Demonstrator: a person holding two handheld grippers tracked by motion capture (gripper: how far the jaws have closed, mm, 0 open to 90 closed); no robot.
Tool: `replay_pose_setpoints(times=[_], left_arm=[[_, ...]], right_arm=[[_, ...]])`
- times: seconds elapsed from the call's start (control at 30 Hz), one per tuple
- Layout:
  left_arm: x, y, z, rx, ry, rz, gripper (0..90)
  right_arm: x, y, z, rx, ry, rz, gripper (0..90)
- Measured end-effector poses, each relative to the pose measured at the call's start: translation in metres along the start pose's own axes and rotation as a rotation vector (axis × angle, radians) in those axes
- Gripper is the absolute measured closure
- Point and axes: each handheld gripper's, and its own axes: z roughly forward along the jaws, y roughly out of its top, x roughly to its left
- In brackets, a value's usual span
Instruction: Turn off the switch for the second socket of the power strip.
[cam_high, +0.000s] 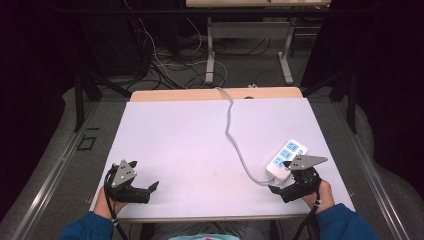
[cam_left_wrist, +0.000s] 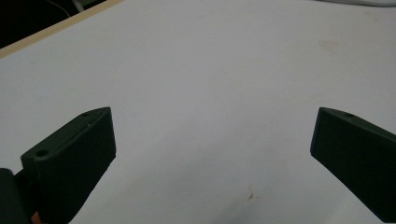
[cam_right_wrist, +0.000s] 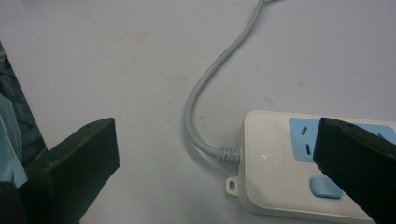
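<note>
A white worktop (cam_high: 200, 145) is seen from the high view, with a floor of tangled cables and table legs beyond its far edge. A white power strip (cam_high: 287, 159) with blue sockets lies near the worktop's right edge, and its grey cord (cam_high: 231, 131) snakes away to the far edge. The right gripper (cam_high: 286, 189) is held just beside the strip's near end, jaws spread wide and nothing clasped. In the right gripper view the blue switch (cam_right_wrist: 325, 187) and a small mounting tab (cam_right_wrist: 232, 185) are made out. The left gripper (cam_high: 145, 189) is held well apart at the near left, jaws wide over bare worktop; a small brown mark (cam_left_wrist: 251, 195) is revealed by the left gripper view.
</note>
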Motion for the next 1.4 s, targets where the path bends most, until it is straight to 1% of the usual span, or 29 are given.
replay_pose_setpoints(times=[0.17, 0.3, 0.33, 0.4, 0.5, 0.57, 0.6, 0.67, 0.7, 0.73, 0.77, 0.8, 0.83, 0.9, 0.93, 0.97, 1.03, 1.1, 1.13, 1.17, 1.2, 1.23, 1.27, 1.37, 1.4], left_arm=[[0.000, 0.000, 0.000, 0.004, 0.001, 0.004, 0.3], [0.000, 0.000, 0.001, 0.006, 0.000, 0.006, 0.3], [-0.001, 0.000, 0.001, 0.004, -0.004, -0.003, 0.3], [-0.002, 0.000, 0.001, 0.006, -0.003, -0.003, 0.3], [-0.001, 0.000, 0.001, 0.007, 0.001, 0.003, 0.3], [-0.001, 0.000, 0.001, 0.012, -0.008, 0.000, 0.3], [-0.001, 0.000, 0.001, 0.011, -0.007, -0.001, 0.3], [-0.001, 0.000, 0.001, 0.016, -0.002, 0.012, 0.3], [-0.001, 0.000, 0.002, 0.020, -0.009, 0.003, 0.3], [-0.001, 0.000, 0.002, 0.025, -0.009, 0.005, 0.3], [-0.002, 0.000, 0.003, 0.030, -0.008, 0.002, 0.3], [-0.001, 0.000, 0.003, 0.032, -0.001, 0.012, 0.3], [-0.001, 0.000, 0.003, 0.032, -0.002, 0.012, 0.3], [-0.001, 0.000, 0.003, 0.031, -0.002, 0.013, 0.3], [-0.001, 0.000, 0.003, 0.031, -0.002, 0.013, 0.3], [-0.001, 0.000, 0.003, 0.033, 0.002, 0.016, 0.3], [0.000, 0.000, 0.003, 0.033, 0.002, 0.018, 0.3], [-0.001, 0.000, 0.003, 0.033, 0.002, 0.017, 0.3], [-0.001, 0.000, 0.003, 0.033, -0.004, 0.012, 0.3], [-0.001, 0.000, 0.003, 0.033, 0.001, 0.018, 0.3], [-0.001, 0.000, 0.003, 0.034, -0.002, 0.013, 0.3], [-0.002, -0.001, 0.004, 0.031, -0.006, 0.002, 0.3], [-0.002, -0.001, 0.004, 0.039, -0.009, 0.003, 0.3], [-0.002, -0.001, 0.004, 0.042, -0.008, 0.003, 0.3], [-0.002, -0.001, 0.004, 0.042, -0.008, 0.003, 0.3]], right_arm=[[0.000, 0.000, 0.000, -0.003, -0.002, -0.007, 0.0], [0.000, 0.000, 0.000, -0.005, -0.006, 0.002, 0.0], [0.000, 0.000, 0.000, -0.002, -0.003, 0.001, 0.0], [0.001, 0.000, 0.000, -0.005, -0.009, -0.004, 0.0], [0.001, 0.001, 0.000, -0.003, -0.009, -0.004, 0.0], [0.001, 0.001, 0.000, 0.001, -0.007, -0.006, 0.0], [0.000, 0.002, 0.000, -0.004, -0.011, -0.015, 0.0], [0.000, 0.002, 0.000, -0.010, -0.015, -0.016, 0.0], [0.000, 0.002, 0.000, -0.010, -0.015, -0.016, 0.0], [0.000, 0.002, -0.001, -0.007, -0.018, -0.017, 0.0], [0.001, 0.003, -0.001, -0.021, -0.033, -0.010, 0.0], [0.000, 0.003, -0.002, -0.021, -0.029, -0.012, 0.0], [0.000, 0.004, -0.002, -0.029, -0.035, -0.012, 0.0], [-0.001, 0.005, -0.003, -0.020, -0.033, -0.013, 0.0], [-0.002, 0.006, -0.003, -0.021, -0.038, -0.016, 0.0], [-0.002, 0.007, -0.004, -0.034, -0.051, -0.015, 0.0], [-0.003, 0.008, -0.004, -0.035, -0.052, -0.007, 0.0], [-0.005, 0.010, -0.005, -0.028, -0.054, -0.010, 0.0], [-0.006, 0.010, -0.005, -0.032, -0.056, -0.013, 0.0], [-0.006, 0.010, -0.005, -0.039, -0.067, -0.009, 0.0], [-0.008, 0.011, -0.005, -0.035, -0.059, -0.014, 0.0], [-0.008, 0.012, -0.005, -0.041, -0.066, -0.005, 0.0], [-0.010, 0.013, -0.006, -0.039, -0.075, 0.004, 0.0], [-0.013, 0.013, -0.006, -0.032, -0.070, 0.011, 0.0], [-0.014, 0.013, -0.006, -0.033, -0.077, 0.013, 0.0]])
